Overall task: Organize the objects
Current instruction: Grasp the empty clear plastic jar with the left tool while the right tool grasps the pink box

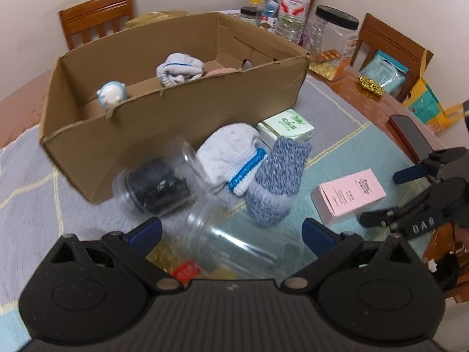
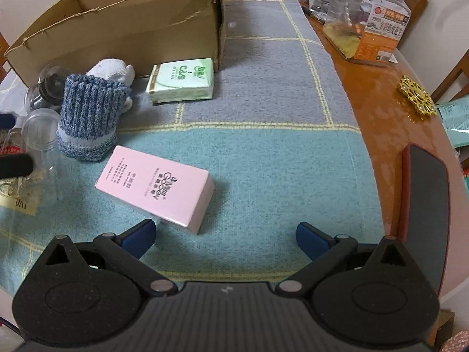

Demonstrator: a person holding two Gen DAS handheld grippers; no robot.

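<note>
- Left wrist view: the left tongs (image 1: 231, 230) stand wide open, empty, over a clear jar (image 1: 222, 234) lying on the desk just ahead; its long axis runs near-right to far-left toward the cardboard box (image 1: 181, 111).
- Right wrist view: the right tongs (image 2: 225, 236) gape open, empty; the pink box (image 2: 155, 186) lies just ahead, slightly left, angled across them.

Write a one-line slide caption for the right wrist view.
Open right claw hovers behind a pink box lying on the checked mat.
</note>
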